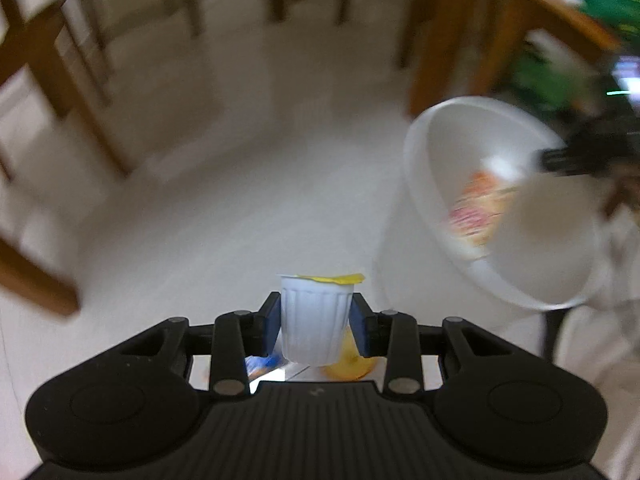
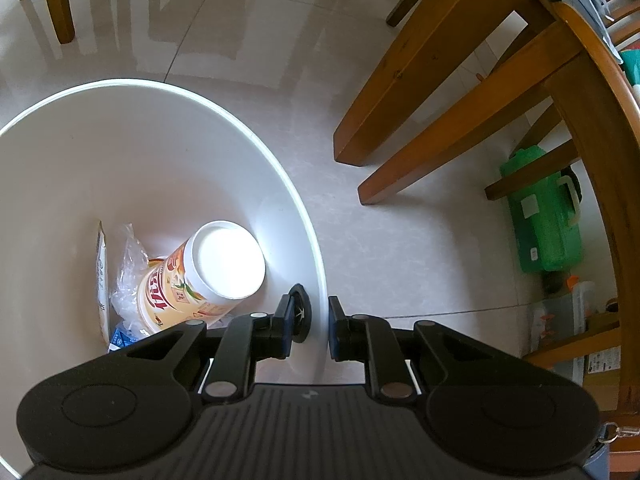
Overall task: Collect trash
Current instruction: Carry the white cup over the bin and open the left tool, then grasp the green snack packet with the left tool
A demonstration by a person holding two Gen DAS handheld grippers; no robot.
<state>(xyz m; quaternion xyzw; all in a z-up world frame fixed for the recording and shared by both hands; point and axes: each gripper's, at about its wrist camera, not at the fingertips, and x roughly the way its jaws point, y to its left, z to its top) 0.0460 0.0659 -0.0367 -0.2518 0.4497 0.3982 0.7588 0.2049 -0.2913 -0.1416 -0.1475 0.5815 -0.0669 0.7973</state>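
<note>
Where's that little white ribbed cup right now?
In the left wrist view, the cup is pinched between the left gripper's fingers above the floor, with the white bin to its right.

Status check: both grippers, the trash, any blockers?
Left gripper shut on small white ribbed plastic cup. Right gripper clamped on white bin's rim. Bin already holds printed paper cup. Nothing in the way.
</note>
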